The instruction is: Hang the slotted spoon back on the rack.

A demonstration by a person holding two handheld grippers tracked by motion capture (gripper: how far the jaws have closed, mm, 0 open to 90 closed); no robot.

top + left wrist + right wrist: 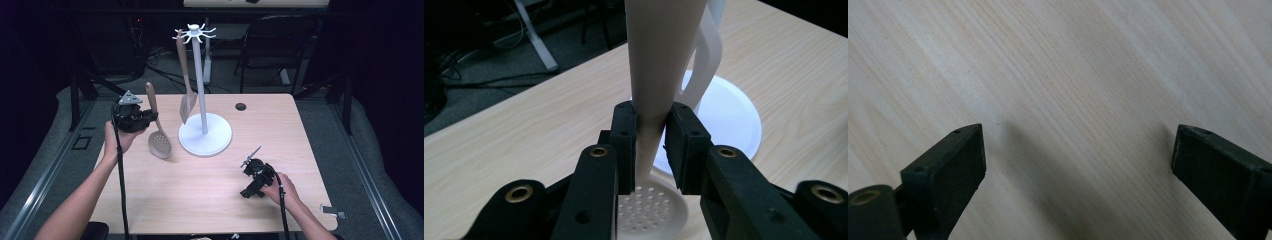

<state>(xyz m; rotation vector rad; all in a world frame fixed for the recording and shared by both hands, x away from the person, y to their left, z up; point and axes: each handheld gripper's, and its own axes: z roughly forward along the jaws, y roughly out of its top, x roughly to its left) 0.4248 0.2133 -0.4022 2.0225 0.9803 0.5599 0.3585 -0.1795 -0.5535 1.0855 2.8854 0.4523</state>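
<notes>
Left tongs (pixel 651 145) clamp the beige skimmer (pixel 158 134) by its handle, its round holed head low; right tongs (pixel 1078 170) gape over the table (pixel 200 190).

Skimmer handle (pixel 659 60): its upper end is cut off by the top edge of the left gripper view, above the jaws.
Skimmer bowl (pixel 651 210): partly hidden behind the left gripper (pixel 650 150).
Stand base (pixel 729 117): beyond the jaws, partly covered by the handle.
Right gripper (pixel 1078 165): both jaws cut by the lower edge.
</notes>
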